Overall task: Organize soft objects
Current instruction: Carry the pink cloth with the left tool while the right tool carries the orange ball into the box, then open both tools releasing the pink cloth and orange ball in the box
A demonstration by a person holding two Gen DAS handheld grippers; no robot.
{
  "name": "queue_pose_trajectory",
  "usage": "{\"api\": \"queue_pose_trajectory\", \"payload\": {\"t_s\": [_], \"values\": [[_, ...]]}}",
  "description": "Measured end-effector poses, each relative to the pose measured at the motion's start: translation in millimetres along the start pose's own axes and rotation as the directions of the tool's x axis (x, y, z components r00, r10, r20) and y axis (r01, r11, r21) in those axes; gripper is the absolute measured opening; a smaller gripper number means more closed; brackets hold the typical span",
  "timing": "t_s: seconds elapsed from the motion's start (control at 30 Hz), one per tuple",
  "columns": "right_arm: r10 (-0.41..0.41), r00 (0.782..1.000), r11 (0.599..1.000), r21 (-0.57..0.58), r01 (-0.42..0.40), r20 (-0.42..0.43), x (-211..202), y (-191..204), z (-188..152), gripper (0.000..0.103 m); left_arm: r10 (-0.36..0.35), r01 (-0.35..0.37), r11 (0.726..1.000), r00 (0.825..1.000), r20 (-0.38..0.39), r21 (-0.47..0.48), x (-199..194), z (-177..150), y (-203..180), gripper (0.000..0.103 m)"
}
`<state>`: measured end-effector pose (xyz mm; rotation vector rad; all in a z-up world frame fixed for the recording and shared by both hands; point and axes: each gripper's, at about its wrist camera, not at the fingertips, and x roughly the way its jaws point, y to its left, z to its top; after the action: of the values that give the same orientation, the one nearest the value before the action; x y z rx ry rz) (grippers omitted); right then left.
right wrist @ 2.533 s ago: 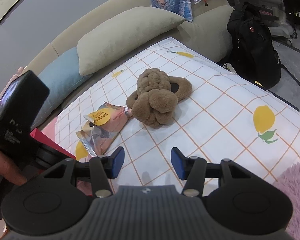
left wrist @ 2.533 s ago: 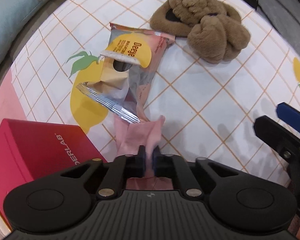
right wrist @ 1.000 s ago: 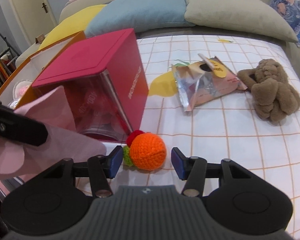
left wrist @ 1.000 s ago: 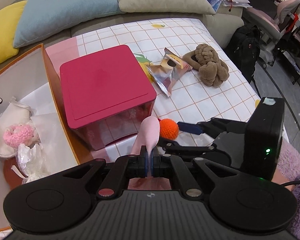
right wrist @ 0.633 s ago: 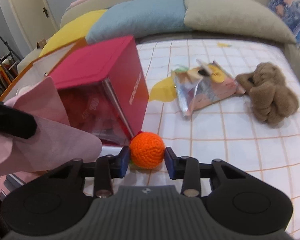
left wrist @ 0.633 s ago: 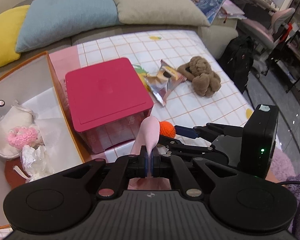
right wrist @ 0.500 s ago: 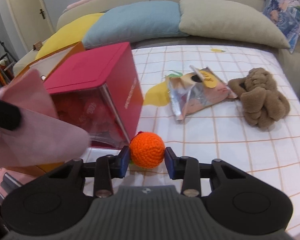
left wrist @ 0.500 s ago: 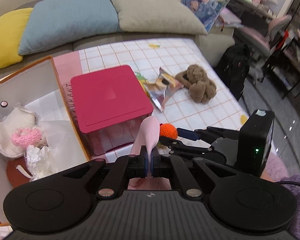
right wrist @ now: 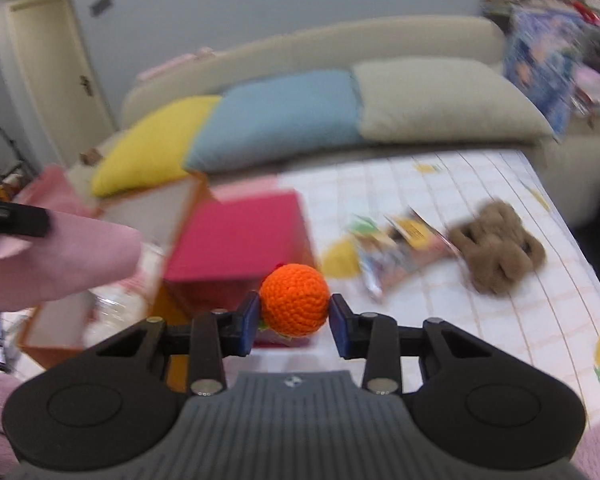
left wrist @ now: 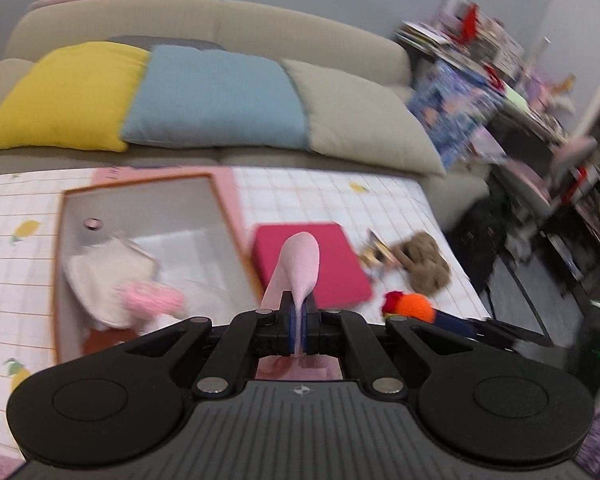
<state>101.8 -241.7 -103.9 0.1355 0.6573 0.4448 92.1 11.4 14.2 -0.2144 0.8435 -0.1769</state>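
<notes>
— What soft things show here?
— A pink cloth [left wrist: 298, 264], pinched at its lower edge, stands up in a rounded fold. A crocheted orange ball [right wrist: 294, 300] is held off the table at the near right.
— And farther off?
— A brown plush toy [right wrist: 496, 250] lies slumped at the far right; a pink knitted piece [left wrist: 150, 300] rests inside the open box [left wrist: 228, 216] at left.

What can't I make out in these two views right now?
- Snack packet: print smeared by motion blur in the right wrist view; half hidden behind the red box in the left.
- Items in the orange-rimmed bin: blurred in both views.
- Pink cloth: its lower end hidden under the left tool.
- Crochet ball: its underside hidden.
</notes>
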Motion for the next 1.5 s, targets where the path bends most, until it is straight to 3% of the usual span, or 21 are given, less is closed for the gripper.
{"api": "queue_pose_trajectory", "payload": {"t_s": [0.13, 0.23, 0.5, 0.67, 0.9, 1.03, 1.1, 1.17, 1.33, 1.5], "values": [[0.099, 0.995, 0.99, -0.108, -0.095, 0.033, 2, 42, 27, 0.037, 0.011, -0.01, 0.999, 1.0, 0.018, -0.049, 6, 8, 23, 0.003], [0.132, 0.991, 0.961, -0.247, -0.125, 0.01, 21, 81, 44, 0.037, 0.015, -0.014, 0.998, 1.0, 0.015, -0.063, 20, 16, 38, 0.003], [0.039, 0.992, 0.791, -0.602, -0.104, -0.119, 106, 159, 54, 0.037, 0.05, -0.049, 0.998, 0.998, 0.026, -0.044, 54, 40, 72, 0.003], [-0.035, 0.984, 0.686, -0.721, -0.102, -0.173, 148, 179, 50, 0.037, 0.055, -0.055, 0.997, 0.998, -0.01, -0.061, 87, 45, 88, 0.003], [-0.087, 0.965, 0.624, -0.769, -0.141, -0.248, 182, 178, 41, 0.037, 0.063, -0.072, 0.992, 0.994, -0.09, -0.107, 122, 38, 108, 0.003], [-0.085, 0.954, 0.648, -0.744, -0.167, -0.288, 191, 175, 43, 0.037, 0.075, -0.096, 0.985, 0.987, -0.144, -0.145, 132, 34, 118, 0.004], [-0.097, 0.951, 0.636, -0.753, -0.167, -0.293, 194, 174, 41, 0.037, 0.072, -0.096, 0.983, 0.986, -0.151, -0.159, 133, 33, 122, 0.006], [-0.102, 0.949, 0.621, -0.764, -0.173, -0.298, 195, 175, 39, 0.037, 0.067, -0.093, 0.981, 0.986, -0.156, -0.171, 132, 33, 125, 0.02], [-0.08, 0.947, 0.634, -0.749, -0.192, -0.31, 191, 169, 45, 0.037, 0.038, -0.063, 0.977, 0.992, -0.123, -0.203, 120, 37, 129, 0.039], [-0.054, 0.951, 0.661, -0.725, -0.193, -0.303, 182, 164, 55, 0.04, 0.027, -0.046, 0.977, 0.995, -0.094, -0.209, 106, 42, 128, 0.042]]}}
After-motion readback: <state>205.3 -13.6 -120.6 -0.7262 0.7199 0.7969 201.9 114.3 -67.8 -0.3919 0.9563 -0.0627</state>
